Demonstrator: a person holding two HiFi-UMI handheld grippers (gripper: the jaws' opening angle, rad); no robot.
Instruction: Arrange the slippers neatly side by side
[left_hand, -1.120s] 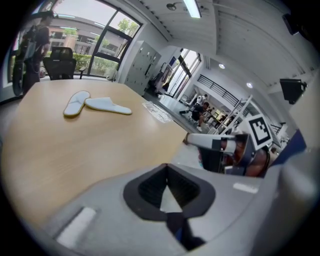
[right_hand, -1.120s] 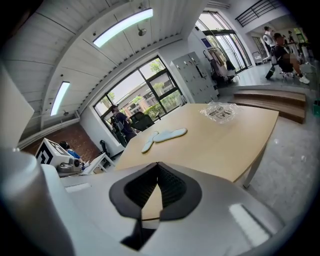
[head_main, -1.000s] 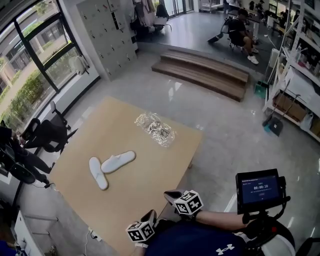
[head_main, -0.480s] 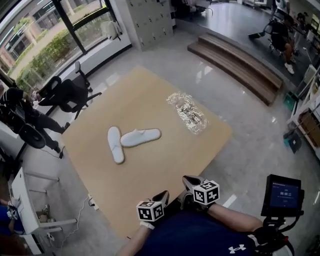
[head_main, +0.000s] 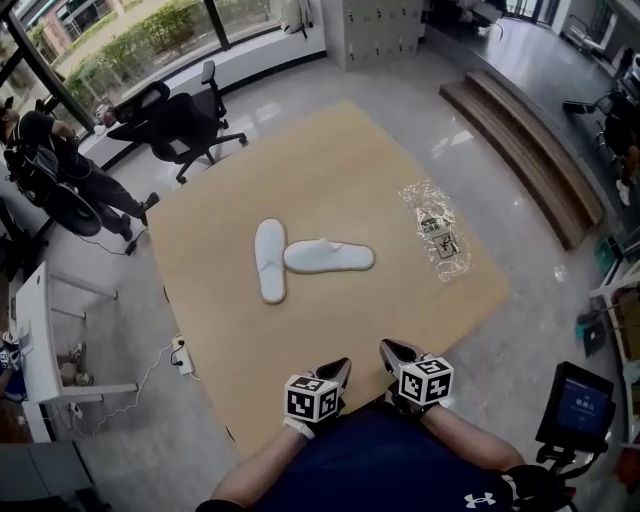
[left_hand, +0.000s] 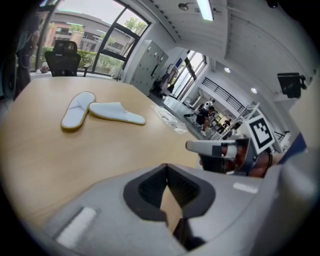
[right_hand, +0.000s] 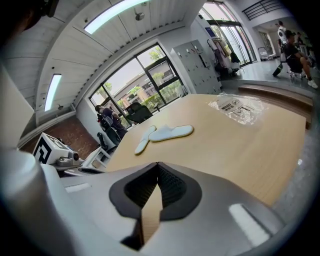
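Two white slippers lie on the wooden table (head_main: 340, 180), forming a T. One slipper (head_main: 269, 259) (left_hand: 77, 110) (right_hand: 144, 138) points away from me; the other slipper (head_main: 329, 256) (left_hand: 117, 112) (right_hand: 171, 132) lies crosswise with one end against it. My left gripper (head_main: 338, 371) (left_hand: 167, 187) and right gripper (head_main: 392, 351) (right_hand: 156, 186) are both shut and empty, held at the table's near edge, well short of the slippers.
A crumpled clear plastic bag (head_main: 434, 228) (right_hand: 237, 107) (left_hand: 170, 118) lies at the table's right side. Black office chairs (head_main: 180, 115) stand beyond the far left corner, with a white side table (head_main: 40, 340) at the left. Wooden steps (head_main: 530, 140) are at the right.
The head view has swung left and tilted down, so the table and slippers sit more central. Both grippers have stayed shut near the table's near edge.
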